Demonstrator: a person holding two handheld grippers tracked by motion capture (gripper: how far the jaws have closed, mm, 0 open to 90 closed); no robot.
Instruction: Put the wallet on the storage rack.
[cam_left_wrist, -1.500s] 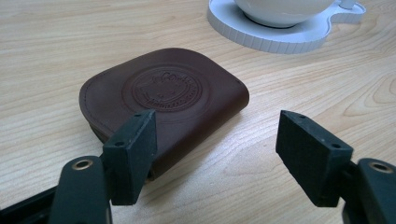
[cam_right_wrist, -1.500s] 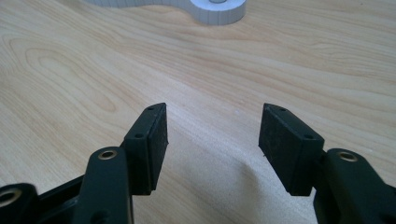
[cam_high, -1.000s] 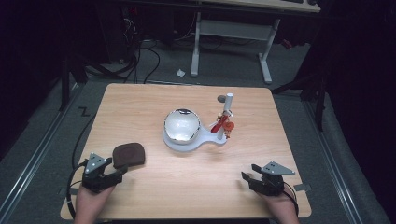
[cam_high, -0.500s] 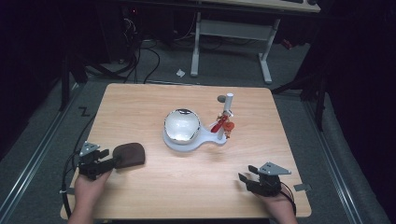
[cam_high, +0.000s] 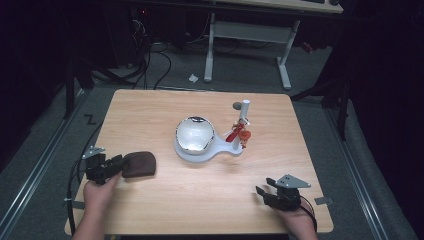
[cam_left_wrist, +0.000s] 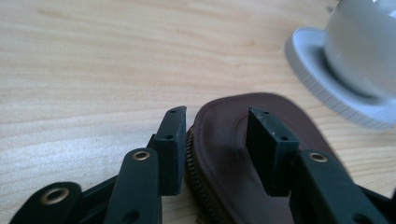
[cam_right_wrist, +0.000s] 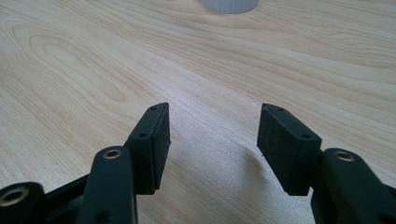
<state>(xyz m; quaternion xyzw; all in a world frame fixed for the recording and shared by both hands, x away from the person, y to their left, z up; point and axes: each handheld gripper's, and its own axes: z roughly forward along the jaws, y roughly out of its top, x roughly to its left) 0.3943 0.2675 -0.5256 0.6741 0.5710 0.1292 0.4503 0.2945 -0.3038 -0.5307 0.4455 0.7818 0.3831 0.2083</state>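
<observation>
A brown zipped pouch (cam_high: 139, 164) lies flat near the table's left front. My left gripper (cam_high: 116, 162) reaches it from the left. In the left gripper view its jaws straddle the zipped edge of the pouch (cam_left_wrist: 224, 140): one pad sits beside the zip, the other over the pouch's top. The jaws of the left gripper (cam_left_wrist: 217, 135) have just been closing, and I see no firm pinch. My right gripper (cam_high: 263, 192) rests near the front right edge. The right gripper (cam_right_wrist: 212, 135) is open, with bare wood between its pads.
A white stand (cam_high: 200, 150) bearing a shiny dome (cam_high: 195, 134) sits mid-table, and its rim shows as the white stand (cam_left_wrist: 327, 93) beyond the pouch. A white post (cam_high: 245, 110) with red parts (cam_high: 239, 134) rises at its right. Desk legs and cables lie beyond the far edge.
The left gripper has moved away from the person and onto the pouch's left edge, and its jaws have narrowed around it. The pouch and the right gripper have stayed put.
</observation>
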